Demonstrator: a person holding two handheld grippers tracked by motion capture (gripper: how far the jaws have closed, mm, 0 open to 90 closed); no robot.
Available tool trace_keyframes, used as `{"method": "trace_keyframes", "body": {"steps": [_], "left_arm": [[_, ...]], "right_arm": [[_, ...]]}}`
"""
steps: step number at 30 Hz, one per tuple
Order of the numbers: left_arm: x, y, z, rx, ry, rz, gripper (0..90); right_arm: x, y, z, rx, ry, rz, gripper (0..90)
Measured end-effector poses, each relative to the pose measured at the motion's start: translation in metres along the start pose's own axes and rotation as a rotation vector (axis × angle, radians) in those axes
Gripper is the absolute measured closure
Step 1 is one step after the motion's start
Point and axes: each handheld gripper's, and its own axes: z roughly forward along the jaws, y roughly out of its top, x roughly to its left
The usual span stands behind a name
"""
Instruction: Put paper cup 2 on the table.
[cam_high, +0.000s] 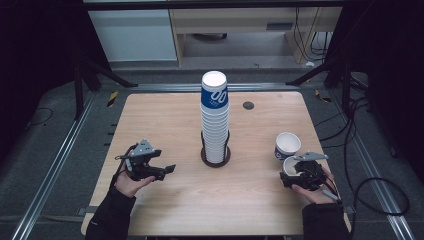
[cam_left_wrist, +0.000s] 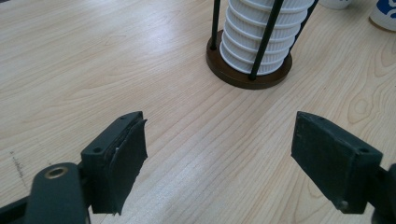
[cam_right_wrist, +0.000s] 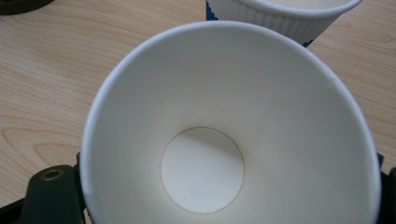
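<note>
Now empty paper cup (cam_right_wrist: 233, 130) between right claw (cam_high: 300, 176), grip unclear; left claw (cam_left_wrist: 219, 158) spread.

A tall stack of ribbed white cups (cam_high: 215, 120), the top one with a blue band, stands upright in a rack of thin black rods on a round brown base (cam_high: 216, 159) at the middle of the wooden table (cam_high: 165, 120). A small dark round disc (cam_high: 248, 105) lies on the table behind and to the right of the stack. Grey floor (cam_high: 45, 150) with metal rails and black cables (cam_high: 370, 185) surrounds the table; pale cabinets (cam_high: 132, 35) stand beyond.
</note>
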Motion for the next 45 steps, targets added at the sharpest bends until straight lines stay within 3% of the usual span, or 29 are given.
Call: {"method": "trace_keyframes", "body": {"steps": [12, 16, 20, 30, 45], "left_arm": [[0.000, 0.000, 0.001, 0.003, -0.004, 0.000, 17.4], [0.000, -0.001, 0.001, 0.005, -0.005, -0.001, 17.4], [0.000, -0.001, 0.000, 0.005, -0.005, 0.000, 17.4], [0.002, -0.002, -0.002, 0.003, -0.003, -0.006, 16.9], [0.001, -0.003, -0.002, 0.008, -0.007, 0.000, 16.0]], "right_arm": [[0.000, -0.001, 0.004, 0.013, -0.015, -0.010, 15.9], [0.000, -0.002, 0.006, 0.019, -0.004, -0.011, 7.2], [0.000, -0.004, 0.007, 0.030, -0.003, -0.015, 4.6], [0.000, -0.011, -0.005, 0.006, -0.019, 0.006, 3.7], [0.004, -0.036, -0.023, -0.002, 0.011, 0.037, 6.4]]}}
